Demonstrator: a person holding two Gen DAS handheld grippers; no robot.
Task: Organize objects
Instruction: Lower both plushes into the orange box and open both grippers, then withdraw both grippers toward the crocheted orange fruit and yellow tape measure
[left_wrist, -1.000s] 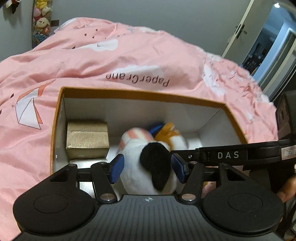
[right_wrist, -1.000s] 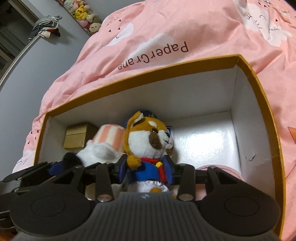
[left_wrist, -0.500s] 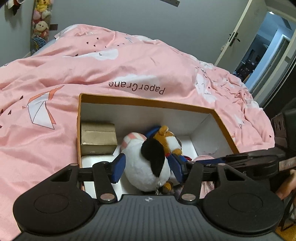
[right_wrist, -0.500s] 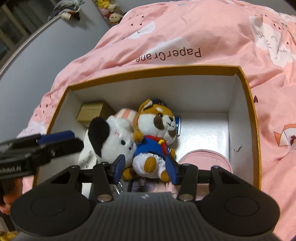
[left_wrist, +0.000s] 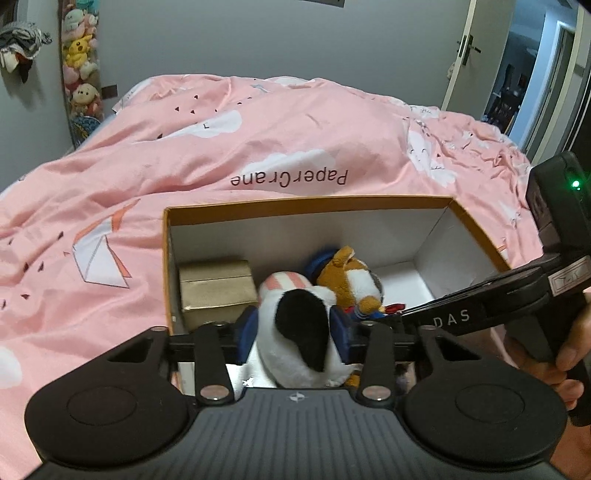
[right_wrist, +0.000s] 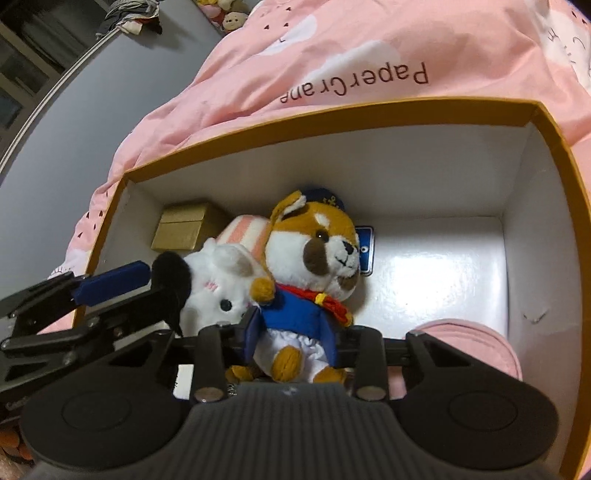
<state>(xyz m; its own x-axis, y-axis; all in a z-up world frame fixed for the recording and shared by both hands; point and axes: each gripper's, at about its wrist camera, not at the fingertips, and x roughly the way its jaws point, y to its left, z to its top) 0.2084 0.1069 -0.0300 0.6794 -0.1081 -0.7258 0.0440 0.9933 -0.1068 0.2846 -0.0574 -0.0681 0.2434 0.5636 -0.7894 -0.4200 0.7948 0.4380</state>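
Note:
An orange-rimmed box (left_wrist: 306, 202) with white walls lies on the bed. A white plush toy with a black ear (left_wrist: 295, 332) sits in it. My left gripper (left_wrist: 293, 328) is closing, and its blue pads press the toy's sides. Beside it is a brown dog plush in a blue coat (right_wrist: 314, 251). My right gripper (right_wrist: 293, 336) is closing too, with its pads against the coat. From the right wrist, the left gripper's blue finger (right_wrist: 110, 282) lies against the white toy (right_wrist: 221, 280). From the left wrist, the right gripper's arm (left_wrist: 450, 317) reaches in from the right.
A small gold box (left_wrist: 216, 291) stands in the box's far left corner. A blue card (right_wrist: 365, 251) and a pink round thing (right_wrist: 472, 343) lie on the floor of the box (right_wrist: 332, 110). A pink duvet (left_wrist: 258, 147) surrounds it. A hand (left_wrist: 569, 354) holds the right gripper.
Both pairs of jaws have narrowed onto their toys. The left view has tilted up and now shows more of the bed and wall. The right view has come closer to the dog.

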